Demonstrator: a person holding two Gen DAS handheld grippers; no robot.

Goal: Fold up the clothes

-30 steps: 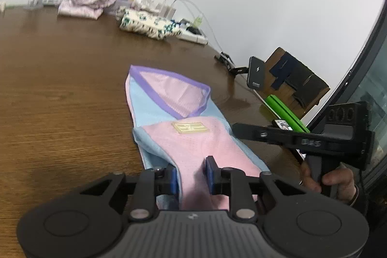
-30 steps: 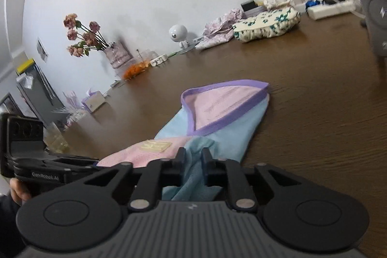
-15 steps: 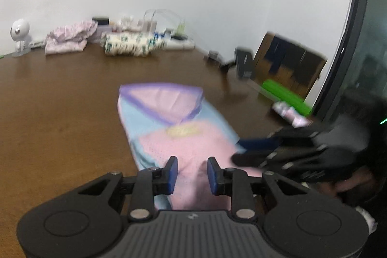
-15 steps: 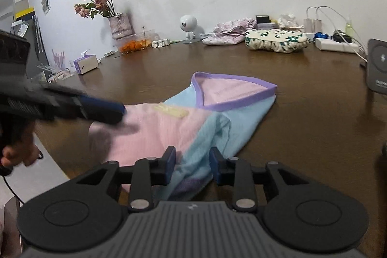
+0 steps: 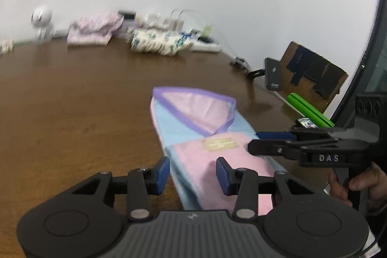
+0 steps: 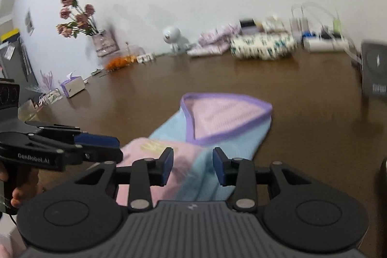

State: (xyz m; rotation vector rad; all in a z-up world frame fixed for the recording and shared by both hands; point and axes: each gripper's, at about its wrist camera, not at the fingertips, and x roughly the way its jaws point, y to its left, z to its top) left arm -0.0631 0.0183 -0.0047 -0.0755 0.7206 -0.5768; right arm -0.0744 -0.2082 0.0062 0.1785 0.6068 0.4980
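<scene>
Both sets of jaws just spread: left gripper [image 5: 192, 172] and right gripper [image 6: 192, 166] released the garment [image 5: 193, 122]. I judge this fold laid; it rests flat on the table [image 5: 72, 100].

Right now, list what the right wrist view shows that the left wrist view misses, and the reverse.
Only the right wrist view: the vase of flowers, the tissue box and the left gripper side-on.
Only the left wrist view: the green box, the cardboard stand and the right gripper side-on.
Both: the folded pink and blue garment, the brown table, the white camera and the floral cloth pile.
</scene>
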